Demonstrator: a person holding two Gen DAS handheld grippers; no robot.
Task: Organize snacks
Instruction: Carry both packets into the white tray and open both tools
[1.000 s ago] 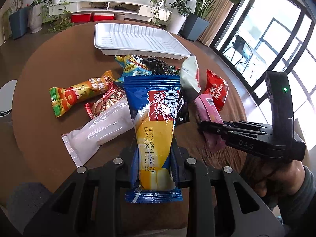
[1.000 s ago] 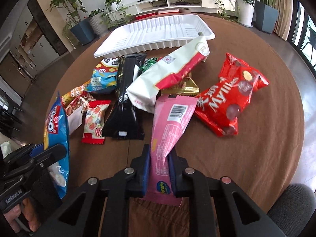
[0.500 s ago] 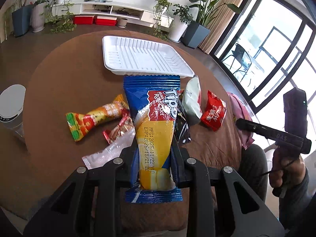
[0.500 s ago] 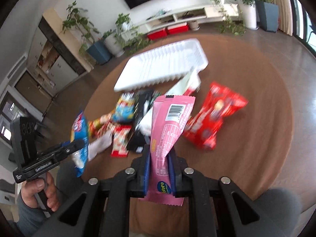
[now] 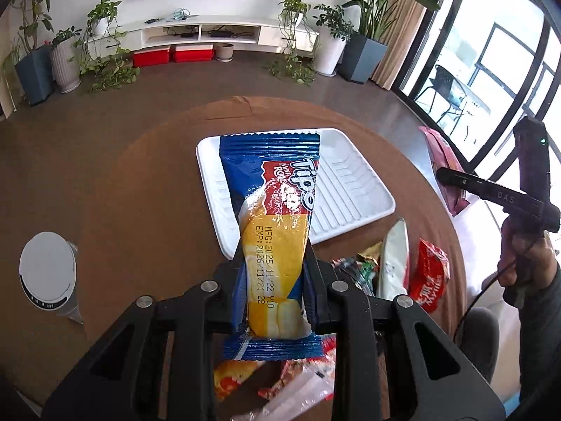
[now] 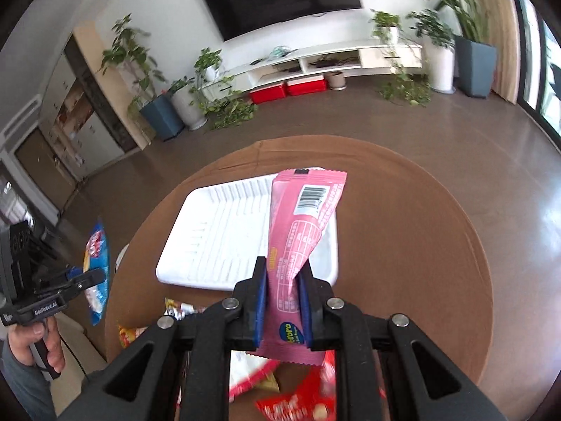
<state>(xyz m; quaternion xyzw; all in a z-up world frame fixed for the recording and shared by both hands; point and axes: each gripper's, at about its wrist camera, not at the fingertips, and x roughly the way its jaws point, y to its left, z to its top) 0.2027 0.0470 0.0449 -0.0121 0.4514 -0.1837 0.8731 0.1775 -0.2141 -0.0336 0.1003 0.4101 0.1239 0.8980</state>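
Blue-and-yellow wafer pack [image 5: 277,231] fills the left view's centre, clamped by the left gripper [image 5: 275,287] over a white tray [image 5: 350,189]. Right view: the right gripper [image 6: 282,307] pinches a pink pack [image 6: 298,231], centre frame, above that tray [image 6: 217,238] on the table [image 6: 403,245].

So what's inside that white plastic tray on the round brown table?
Every visible part of the ribbed white plastic tray is bare. The blue-and-yellow snack packet and the pink snack packet, each clamped in a hand-held gripper, hide a strip of it, so that part cannot be checked.
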